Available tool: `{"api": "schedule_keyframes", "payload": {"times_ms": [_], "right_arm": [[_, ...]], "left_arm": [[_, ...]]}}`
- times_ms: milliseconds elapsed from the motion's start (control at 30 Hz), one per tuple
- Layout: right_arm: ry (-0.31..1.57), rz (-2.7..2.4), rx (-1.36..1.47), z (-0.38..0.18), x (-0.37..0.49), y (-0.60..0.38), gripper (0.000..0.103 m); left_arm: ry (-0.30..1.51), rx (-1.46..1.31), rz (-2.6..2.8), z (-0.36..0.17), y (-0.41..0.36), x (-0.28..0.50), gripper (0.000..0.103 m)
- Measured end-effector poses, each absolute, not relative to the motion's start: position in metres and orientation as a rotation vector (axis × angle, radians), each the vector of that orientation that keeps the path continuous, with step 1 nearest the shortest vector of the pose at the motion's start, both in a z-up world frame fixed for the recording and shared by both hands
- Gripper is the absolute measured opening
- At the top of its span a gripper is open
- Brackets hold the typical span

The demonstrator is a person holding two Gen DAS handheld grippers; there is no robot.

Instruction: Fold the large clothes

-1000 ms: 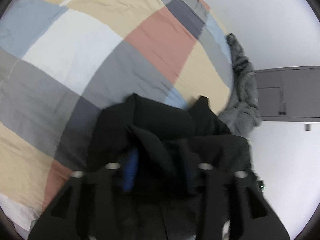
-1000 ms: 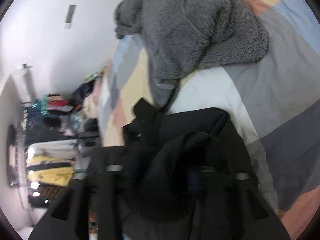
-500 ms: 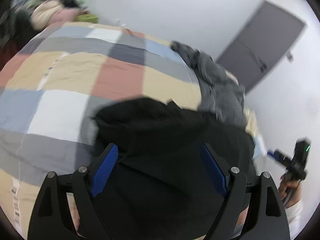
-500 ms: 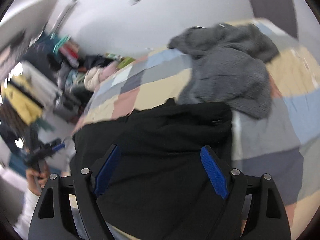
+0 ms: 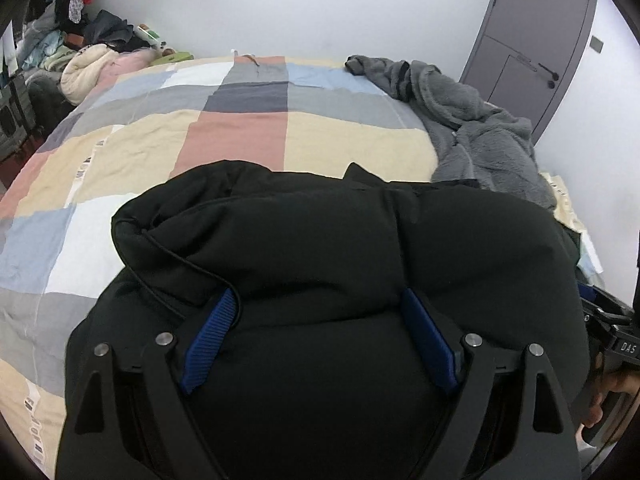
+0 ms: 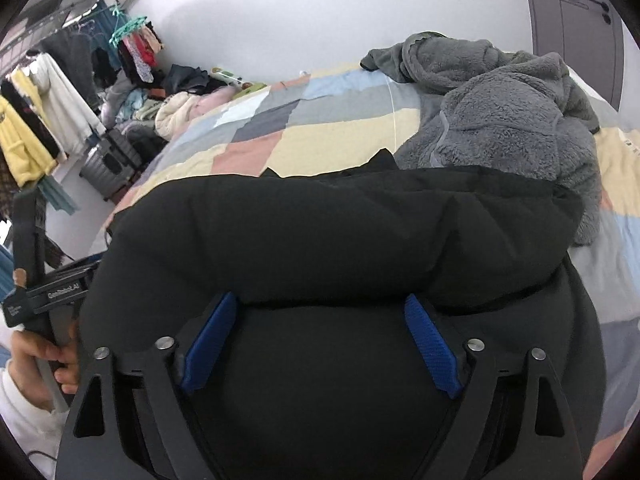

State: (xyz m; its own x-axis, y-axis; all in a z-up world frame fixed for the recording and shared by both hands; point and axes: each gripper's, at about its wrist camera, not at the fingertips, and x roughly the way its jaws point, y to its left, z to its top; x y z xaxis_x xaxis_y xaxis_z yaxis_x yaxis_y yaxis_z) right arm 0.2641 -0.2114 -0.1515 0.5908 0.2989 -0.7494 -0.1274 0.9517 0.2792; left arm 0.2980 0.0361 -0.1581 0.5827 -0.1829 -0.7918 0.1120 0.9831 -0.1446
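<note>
Left wrist view: the black jacket (image 5: 320, 264) lies bundled at the near edge of the bed (image 5: 240, 136), long axis running side to side across the view, a rolled, padded fold along its far side. A thin black cord (image 5: 176, 258) trails over its left part. The left gripper (image 5: 320, 336) hangs over the jacket with jaws spread wide; the blue pads (image 5: 208, 340) stand apart with fabric bulging between them, none pinched (tips sit against the cloth, real contact hard to judge). The jacket's near part is hidden under the gripper frame. A grey fleece garment (image 5: 472, 132) is heaped along the bed's right edge, touching the jacket's far right corner. Clothes pile (image 5: 92, 64) past the far left corner; grey door (image 5: 536, 40) at right. The person's right hand (image 5: 604, 396) is cut off at the right edge.

Right wrist view: same jacket (image 6: 328, 240), same crosswise axis, filling the near edge. The right gripper (image 6: 320, 336) has jaws opening, pads (image 6: 430, 348) wide, cloth between but ungripped. Fleece (image 6: 504, 120) overlaps the jacket's far right end. Left hand (image 6: 44, 356) holding its gripper handle at left; hanging clothes rack (image 6: 52, 92) beyond.
</note>
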Motion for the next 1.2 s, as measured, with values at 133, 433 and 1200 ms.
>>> {"api": "schedule_keyframes", "payload": {"times_ms": [133, 433, 1200], "right_arm": [[0.924, 0.238, 0.178, -0.161, 0.275, -0.207, 0.09], [0.869, 0.286, 0.272, -0.129, 0.256, -0.241, 0.089], [0.908, 0.234, 0.549, -0.172, 0.267, -0.351, 0.09]], "left_arm": [[0.949, -0.071, -0.158, -0.166, 0.032, 0.305, 0.087], [0.961, -0.14, -0.204, -0.148, 0.063, 0.299, 0.087], [1.05, -0.559, -0.227, -0.202, 0.162, 0.306, 0.083]]}}
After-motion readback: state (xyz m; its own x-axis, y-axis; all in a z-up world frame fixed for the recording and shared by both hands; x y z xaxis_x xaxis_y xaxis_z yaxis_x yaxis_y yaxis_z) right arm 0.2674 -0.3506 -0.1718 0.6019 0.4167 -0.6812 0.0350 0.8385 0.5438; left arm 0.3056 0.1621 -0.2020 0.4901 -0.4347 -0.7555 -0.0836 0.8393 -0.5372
